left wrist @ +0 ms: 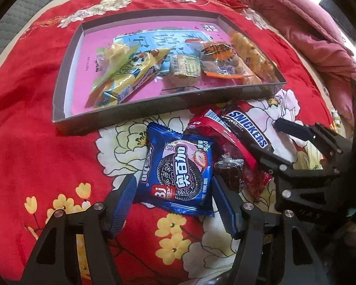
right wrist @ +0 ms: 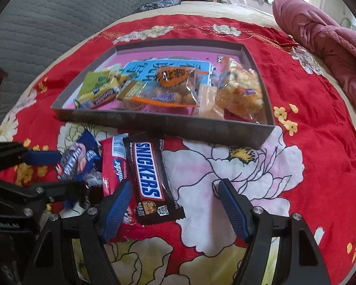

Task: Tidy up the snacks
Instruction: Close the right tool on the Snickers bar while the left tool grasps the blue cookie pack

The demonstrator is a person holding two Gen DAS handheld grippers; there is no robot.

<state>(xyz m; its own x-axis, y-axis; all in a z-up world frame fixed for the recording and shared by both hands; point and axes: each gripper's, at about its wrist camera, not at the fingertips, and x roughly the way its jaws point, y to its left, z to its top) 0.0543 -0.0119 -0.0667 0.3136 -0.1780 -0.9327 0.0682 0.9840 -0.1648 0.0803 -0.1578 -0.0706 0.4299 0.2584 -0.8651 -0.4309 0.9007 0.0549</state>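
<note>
A blue Oreo pack (left wrist: 178, 173) lies flat on the red floral cloth between the fingers of my left gripper (left wrist: 173, 204), which stands open around it with neither pad pressing on it. To its right lie a dark wrapped sweet (left wrist: 230, 171), a red pack (left wrist: 254, 178) and a Snickers bar (left wrist: 246, 128). My right gripper (right wrist: 175, 204) is open over the Snickers bar (right wrist: 149, 175), whose left edge is close to the left finger. The red pack (right wrist: 111, 166) sits partly under that finger. The left gripper (right wrist: 57, 178) shows at the left of the right wrist view, around the Oreo pack (right wrist: 76, 159).
A shallow grey box (left wrist: 154, 116) with a pink floor holds several wrapped snacks just beyond the loose ones; its near wall (right wrist: 178, 125) faces both grippers. A pink quilt (right wrist: 332, 47) is bunched at the far right. Grey quilted fabric (right wrist: 47, 11) lies at the far left.
</note>
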